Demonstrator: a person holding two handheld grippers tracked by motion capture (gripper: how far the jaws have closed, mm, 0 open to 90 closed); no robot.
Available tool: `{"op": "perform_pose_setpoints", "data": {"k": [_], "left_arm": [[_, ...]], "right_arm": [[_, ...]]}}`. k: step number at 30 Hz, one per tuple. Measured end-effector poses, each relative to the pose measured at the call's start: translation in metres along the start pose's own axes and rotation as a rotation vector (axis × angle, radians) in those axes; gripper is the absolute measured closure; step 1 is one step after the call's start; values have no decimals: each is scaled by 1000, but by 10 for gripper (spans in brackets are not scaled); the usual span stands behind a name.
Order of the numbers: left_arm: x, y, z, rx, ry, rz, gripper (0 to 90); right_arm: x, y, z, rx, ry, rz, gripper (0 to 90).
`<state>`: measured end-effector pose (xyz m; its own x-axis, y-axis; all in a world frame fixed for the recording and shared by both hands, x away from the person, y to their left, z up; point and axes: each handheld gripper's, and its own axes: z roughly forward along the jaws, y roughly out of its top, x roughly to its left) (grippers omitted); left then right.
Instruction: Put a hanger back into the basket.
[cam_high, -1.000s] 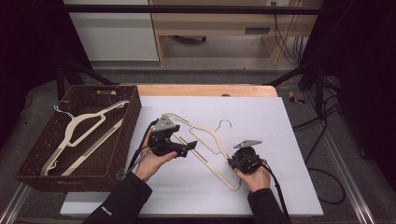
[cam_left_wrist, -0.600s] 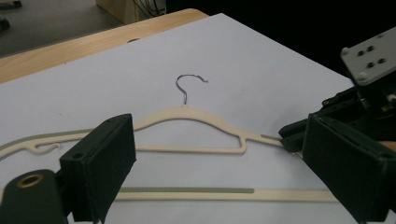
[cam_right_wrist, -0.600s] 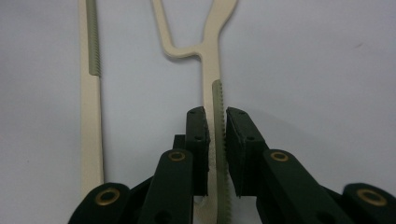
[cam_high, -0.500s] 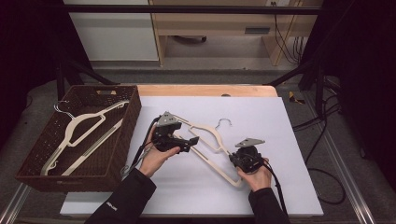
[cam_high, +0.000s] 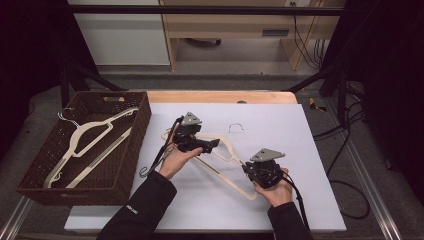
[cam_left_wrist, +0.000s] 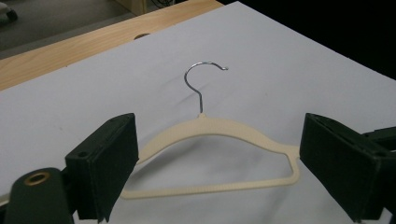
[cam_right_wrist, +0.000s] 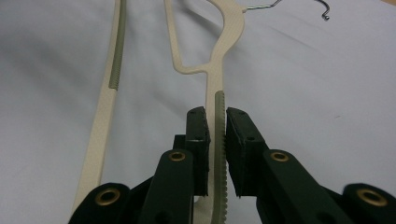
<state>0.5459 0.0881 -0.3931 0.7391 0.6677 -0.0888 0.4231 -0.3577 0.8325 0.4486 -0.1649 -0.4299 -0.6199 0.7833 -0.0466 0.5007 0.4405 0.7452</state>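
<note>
Basket: a brown woven basket (cam_high: 127, 150) sat on the table (cam_high: 310, 165) well off to the far side of the left gripper (cam_high: 210, 144), away from the right gripper (cam_high: 247, 170). It held another cream hanger (cam_high: 85, 137).
In the way: nothing lay between the two grippers but the hanger (cam_high: 225, 150) itself. The black cable (cam_high: 160, 155) from the left gripper hung down past the person's wrist.
Edges: the wooden edge of the table (cam_left_wrist: 93, 42) ran ahead of the left gripper, past the hook (cam_left_wrist: 201, 79).
Open room: bare white table spread out ahead of both grippers and beside the right one.
Hanger look: it was thin and cream, with a silver wire hook, a curved top and a straight bottom bar. One arm had a grey ridged strip (cam_right_wrist: 218, 140).
Hanger place: it stretched from one gripper to the other, its hook pointing away from the person.
Left gripper: its jaws stood wide open, one on each side of the hanger, not touching it.
Right gripper: its jaws had just been closing and were squeezed on the hanger's arm, right on the ridged strip.
</note>
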Motion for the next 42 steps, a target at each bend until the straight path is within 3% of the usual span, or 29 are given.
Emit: {"op": "perform_pose_setpoints", "data": {"k": [8, 17, 23, 25, 31, 35, 42], "left_arm": [[5, 3, 32, 67, 6, 9, 169], [6, 11, 57, 92, 19, 33, 282], [10, 9, 71, 116, 6, 20, 355], [10, 9, 73, 116, 5, 12, 377], [9, 7, 82, 152, -1, 44, 474], [8, 5, 86, 153, -5, 36, 532], [9, 2, 94, 186, 10, 51, 652]], "right_arm": [[3, 0, -4, -11, 3, -17, 799], [2, -1, -5, -13, 10, -24, 799], [2, -1, -5, -11, 16, -16, 799], [1, -2, -4, -15, 14, -24, 799], [1, -2, -4, -12, 18, -22, 799], [2, -1, -5, -8, 21, -19, 799], [3, -1, -4, -9, 22, -23, 798]]}}
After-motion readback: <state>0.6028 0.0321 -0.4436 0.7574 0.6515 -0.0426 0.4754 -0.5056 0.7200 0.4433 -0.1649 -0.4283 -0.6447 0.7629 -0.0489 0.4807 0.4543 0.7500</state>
